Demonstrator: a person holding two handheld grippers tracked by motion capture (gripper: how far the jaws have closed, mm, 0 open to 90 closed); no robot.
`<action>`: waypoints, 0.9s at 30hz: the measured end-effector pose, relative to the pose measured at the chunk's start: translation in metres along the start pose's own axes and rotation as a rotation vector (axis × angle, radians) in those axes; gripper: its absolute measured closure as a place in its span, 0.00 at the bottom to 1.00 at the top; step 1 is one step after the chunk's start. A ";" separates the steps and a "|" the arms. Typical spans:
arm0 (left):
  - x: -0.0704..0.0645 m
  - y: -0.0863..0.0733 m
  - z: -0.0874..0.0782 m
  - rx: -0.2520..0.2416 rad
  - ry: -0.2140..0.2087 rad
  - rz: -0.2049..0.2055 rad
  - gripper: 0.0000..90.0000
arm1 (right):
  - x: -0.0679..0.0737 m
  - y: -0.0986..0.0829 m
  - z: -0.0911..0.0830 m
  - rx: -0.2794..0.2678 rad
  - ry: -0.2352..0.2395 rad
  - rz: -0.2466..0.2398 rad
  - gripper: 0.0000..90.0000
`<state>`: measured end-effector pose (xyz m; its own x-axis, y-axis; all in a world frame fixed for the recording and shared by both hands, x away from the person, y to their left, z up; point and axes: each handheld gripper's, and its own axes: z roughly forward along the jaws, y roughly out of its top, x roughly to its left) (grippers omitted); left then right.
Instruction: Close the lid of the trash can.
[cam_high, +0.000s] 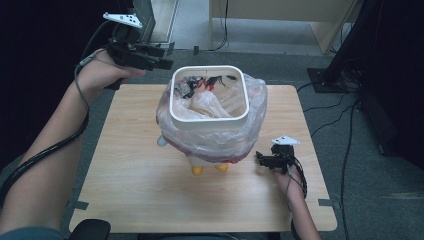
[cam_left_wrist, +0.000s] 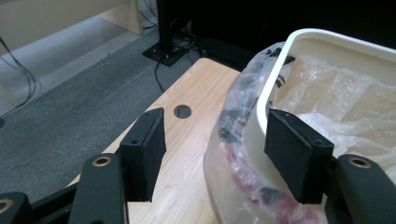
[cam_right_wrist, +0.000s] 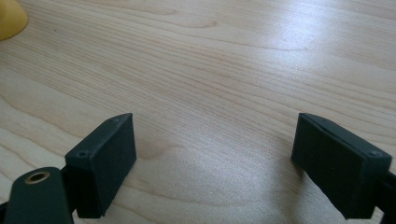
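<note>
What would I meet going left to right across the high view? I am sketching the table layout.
Left gripper, black and raised beside the bin → white square bin lined with a clear plastic bag → right gripper, black and low over the light wooden table.

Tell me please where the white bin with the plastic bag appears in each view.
High view: the white bin stands mid-table, centre of picture.
Left gripper view: its rim fills the right side, beside the left tongs, which are open.
Right gripper view: I see one yellow foot, top left corner.
Shared landmark: the wooden table.
</note>
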<state>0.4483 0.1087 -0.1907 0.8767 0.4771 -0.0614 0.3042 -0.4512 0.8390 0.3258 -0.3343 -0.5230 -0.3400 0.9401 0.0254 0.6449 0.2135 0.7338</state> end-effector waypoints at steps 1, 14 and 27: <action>0.001 -0.001 -0.002 0.000 0.005 0.000 0.43 | 0.000 0.000 0.000 -0.001 0.000 0.000 0.15; 0.013 -0.022 -0.010 0.036 0.032 -0.020 0.40 | 0.000 0.000 0.000 -0.001 0.000 0.000 0.15; 0.023 -0.054 0.002 0.021 0.035 -0.036 0.33 | 0.000 0.000 0.000 0.000 0.000 0.000 0.15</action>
<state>0.4521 0.1428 -0.2386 0.8515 0.5194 -0.0721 0.3436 -0.4486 0.8250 0.3258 -0.3343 -0.5230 -0.3398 0.9402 0.0254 0.6449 0.2133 0.7339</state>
